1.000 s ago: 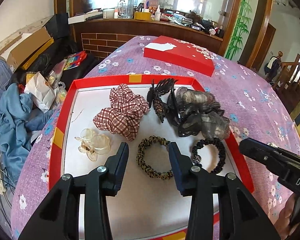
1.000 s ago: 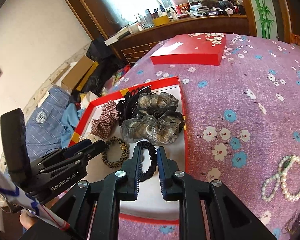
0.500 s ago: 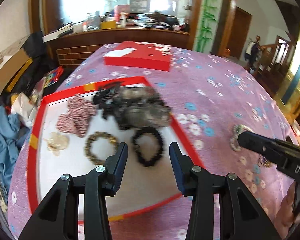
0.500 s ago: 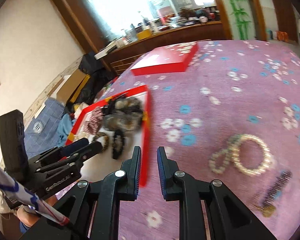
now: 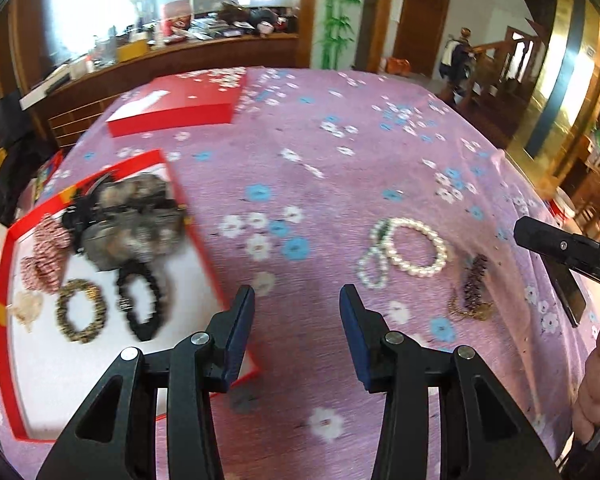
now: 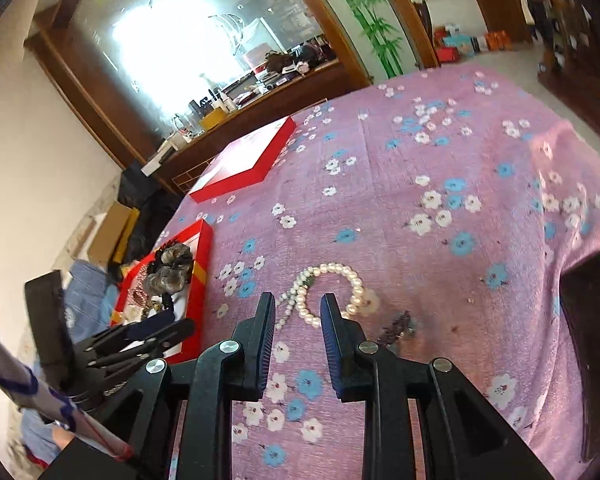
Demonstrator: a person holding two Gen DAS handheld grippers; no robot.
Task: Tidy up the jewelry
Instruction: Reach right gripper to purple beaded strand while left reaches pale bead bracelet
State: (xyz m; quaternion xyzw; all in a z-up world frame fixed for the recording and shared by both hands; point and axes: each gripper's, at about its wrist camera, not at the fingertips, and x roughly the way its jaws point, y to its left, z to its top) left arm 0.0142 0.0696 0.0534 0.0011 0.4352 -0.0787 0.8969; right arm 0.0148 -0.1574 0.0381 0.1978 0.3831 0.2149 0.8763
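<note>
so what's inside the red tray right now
Red tray: plaid scrunchie, grey scrunchie, leopard hair tie, black hair tie, pale claw clip. Anything under the scrunchies is hidden.

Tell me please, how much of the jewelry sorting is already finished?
Done: hair ties and scrunchies lie in the red tray. In hand: nothing; the right gripper, its jaws just opening, points at the pearl bracelet, and the left gripper is open and empty. Left: the pearls and the dark beaded piece lie on the purple cloth.
</note>
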